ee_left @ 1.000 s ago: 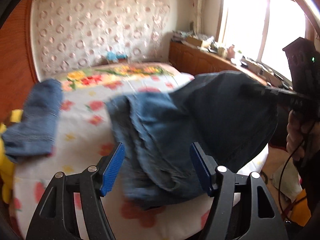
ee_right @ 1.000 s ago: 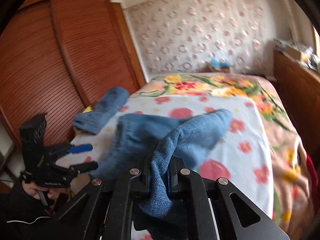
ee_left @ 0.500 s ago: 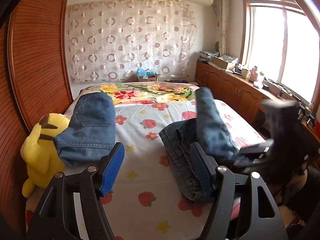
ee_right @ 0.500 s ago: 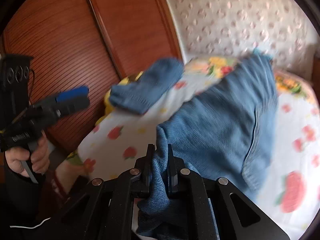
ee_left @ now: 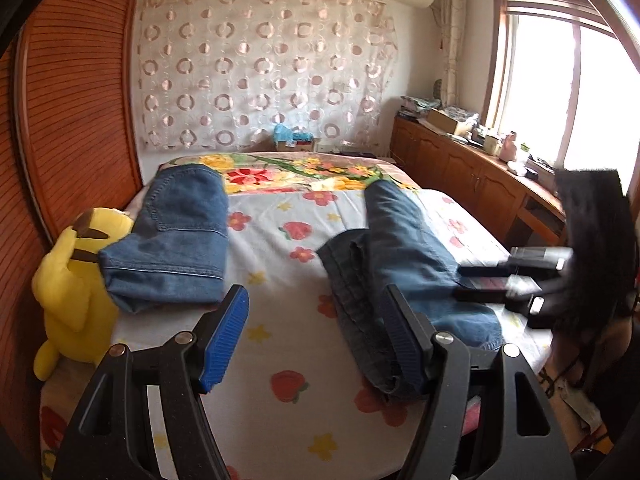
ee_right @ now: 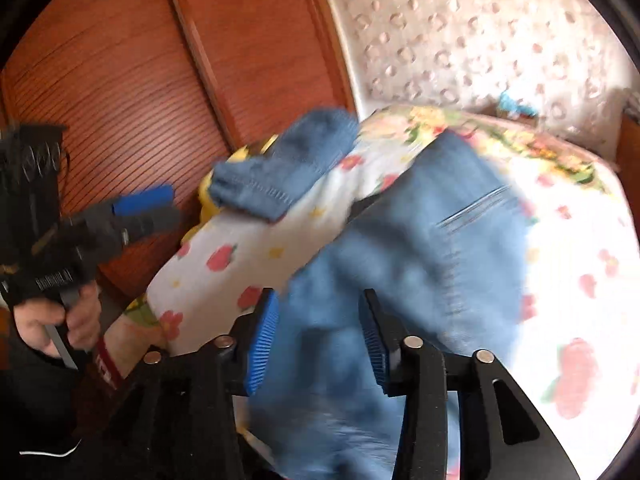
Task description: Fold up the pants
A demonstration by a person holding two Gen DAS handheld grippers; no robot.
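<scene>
Jeans (ee_left: 404,252) doubled lengthwise on bed (ee_left: 280,344); cross folds left. Right gripper (ee_right: 320,340) jaws just opening, denim between, unpinched. Left gripper (ee_left: 316,340) wide, empty.

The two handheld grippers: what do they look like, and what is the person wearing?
Both the left gripper and right gripper have matte black angular arms with round silver bolts and ribbed blue pads. From the right wrist view, the left one has a black boxy body with pale lettering. The dark sleeve has a thin white line.

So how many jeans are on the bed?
2. One folded pair lies at the left by the yellow plush toy; the other lies at the right edge.
</scene>
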